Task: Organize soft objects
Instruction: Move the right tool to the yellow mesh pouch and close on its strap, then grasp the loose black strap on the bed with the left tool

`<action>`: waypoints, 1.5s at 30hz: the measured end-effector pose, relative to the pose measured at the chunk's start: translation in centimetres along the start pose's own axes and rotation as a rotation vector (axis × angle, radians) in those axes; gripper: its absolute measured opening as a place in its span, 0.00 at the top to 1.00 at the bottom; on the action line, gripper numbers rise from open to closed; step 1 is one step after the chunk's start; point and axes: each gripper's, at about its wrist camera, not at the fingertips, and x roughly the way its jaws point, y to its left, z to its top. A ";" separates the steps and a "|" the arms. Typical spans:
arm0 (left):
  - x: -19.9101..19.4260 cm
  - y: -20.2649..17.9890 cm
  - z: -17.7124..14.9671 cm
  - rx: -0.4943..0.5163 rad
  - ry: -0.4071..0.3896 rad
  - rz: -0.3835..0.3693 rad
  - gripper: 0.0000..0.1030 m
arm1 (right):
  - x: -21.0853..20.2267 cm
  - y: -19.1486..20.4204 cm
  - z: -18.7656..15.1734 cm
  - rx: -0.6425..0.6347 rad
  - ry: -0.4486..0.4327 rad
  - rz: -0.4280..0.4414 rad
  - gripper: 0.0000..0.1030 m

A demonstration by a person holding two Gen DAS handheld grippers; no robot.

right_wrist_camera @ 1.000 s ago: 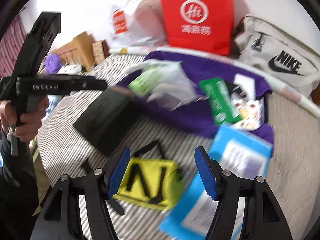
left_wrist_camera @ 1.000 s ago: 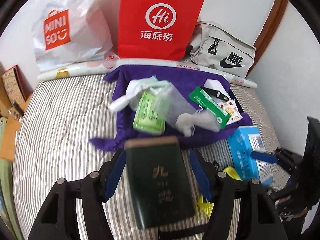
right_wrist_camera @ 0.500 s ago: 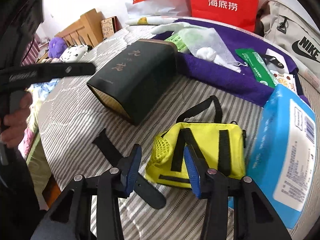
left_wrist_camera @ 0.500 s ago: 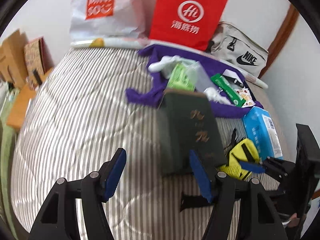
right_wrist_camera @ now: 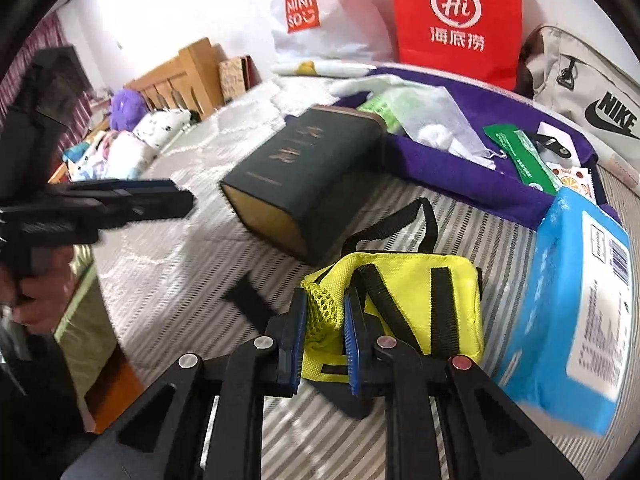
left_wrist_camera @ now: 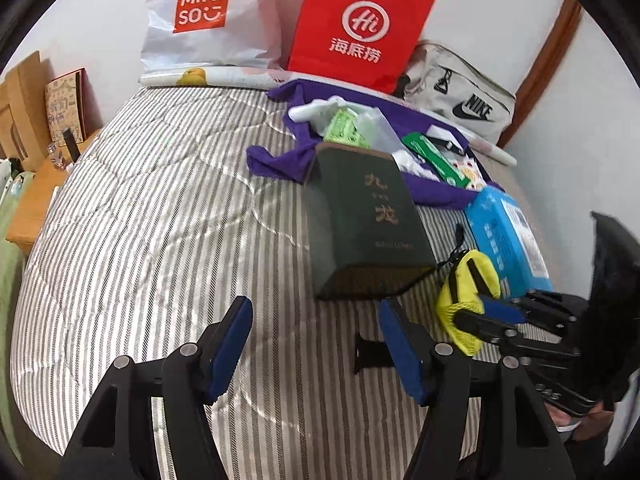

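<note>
1. On the striped bed (left_wrist_camera: 132, 216), near its front edge, lies the yellow pouch (right_wrist_camera: 416, 300), between the green box (right_wrist_camera: 308, 184) and the blue pack (right_wrist_camera: 576, 304).
2. Right gripper (right_wrist_camera: 325, 338) is closing on the pouch's mesh corner, fabric pinched between its blue pads (right_wrist_camera: 352, 344).
3. Left gripper (left_wrist_camera: 316, 346) hangs spread wide over bare bedding, holding nothing.
4. Beyond lie a purple cloth (right_wrist_camera: 460, 168) and a red bag (left_wrist_camera: 360, 28).

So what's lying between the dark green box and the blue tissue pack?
The yellow pouch, its mesh corner between the closing right gripper pads; seen in both wrist views.
</note>
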 end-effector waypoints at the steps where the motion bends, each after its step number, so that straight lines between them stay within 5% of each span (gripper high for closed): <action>1: 0.1 -0.2 -0.4 0.011 0.002 -0.004 0.38 | -0.3 0.3 -0.1 -0.003 -0.003 0.003 0.83; 12: 2.1 -5.3 -3.1 0.250 0.001 -0.069 0.38 | -5.5 2.4 -5.0 -0.010 -0.041 0.010 0.83; 21: 4.7 -9.2 -2.8 0.431 0.032 -0.107 0.38 | -7.0 -0.5 -9.2 0.083 -0.026 -0.053 0.83; 31: 5.1 -8.2 -4.1 0.439 0.133 -0.152 0.39 | -7.3 -3.6 -10.0 0.144 -0.039 -0.067 0.83; 42: 4.0 -9.5 -6.7 0.546 0.139 -0.076 0.39 | -7.2 -4.4 -10.8 0.156 -0.047 -0.051 0.83; 45: 4.2 -10.2 -6.4 0.564 0.113 -0.042 0.64 | -7.3 -4.8 -11.1 0.172 -0.051 -0.067 0.83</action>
